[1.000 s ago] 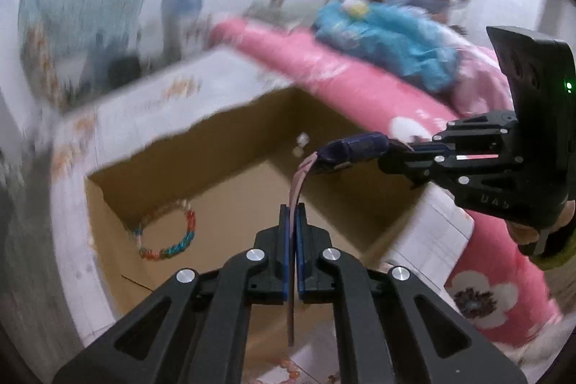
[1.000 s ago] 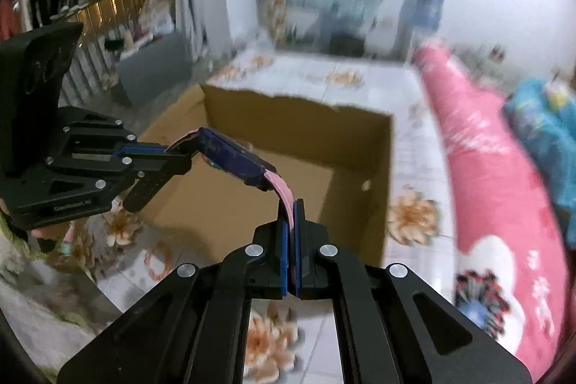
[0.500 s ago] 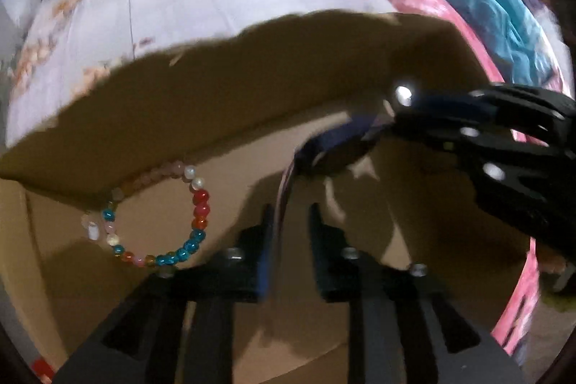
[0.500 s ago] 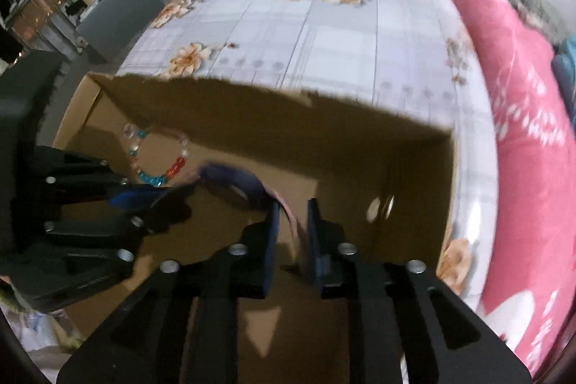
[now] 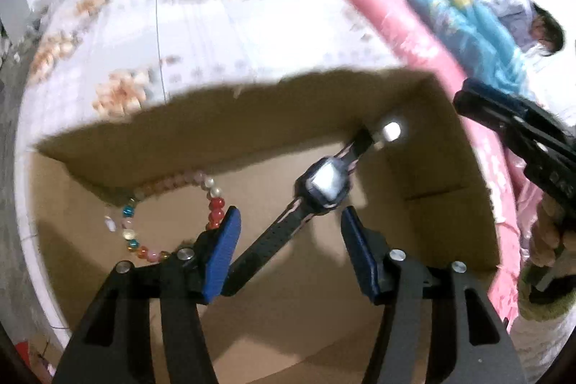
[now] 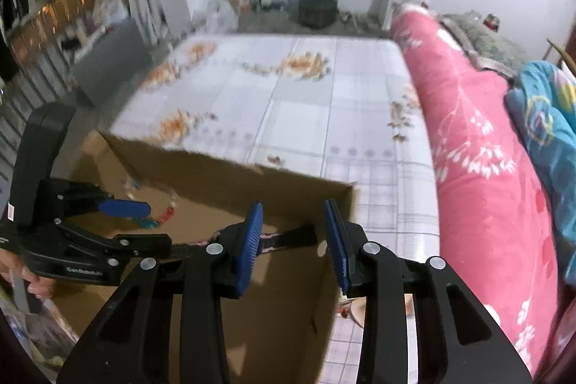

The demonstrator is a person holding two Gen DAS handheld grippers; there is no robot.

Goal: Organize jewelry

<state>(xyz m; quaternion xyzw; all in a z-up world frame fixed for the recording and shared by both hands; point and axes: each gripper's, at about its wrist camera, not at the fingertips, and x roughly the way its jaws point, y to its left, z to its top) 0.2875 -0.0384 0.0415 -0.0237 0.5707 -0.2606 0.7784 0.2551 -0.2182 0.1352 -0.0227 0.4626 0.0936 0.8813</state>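
Both grippers over open cardboard box [image 5: 223, 132] on the floral tablecloth [image 6: 306, 103]; left gripper [image 5: 288, 251] jaws spreading apart, blue pads off the watch [image 5: 324, 186], which lies stretched diagonally on the box floor between them. Right gripper [image 6: 292, 240] jaws also widening with the watch strap seen in the gap, not pinched. Beaded bracelet [image 5: 172, 215] sits on box floor left of the watch, near the far wall, pink quilt [image 6: 478, 168] at right

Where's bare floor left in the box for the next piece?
Bare cardboard box floor lies right of the watch, toward the right wall, and in the near foreground. Crowded on the left: the bead bracelet lies by the far wall.
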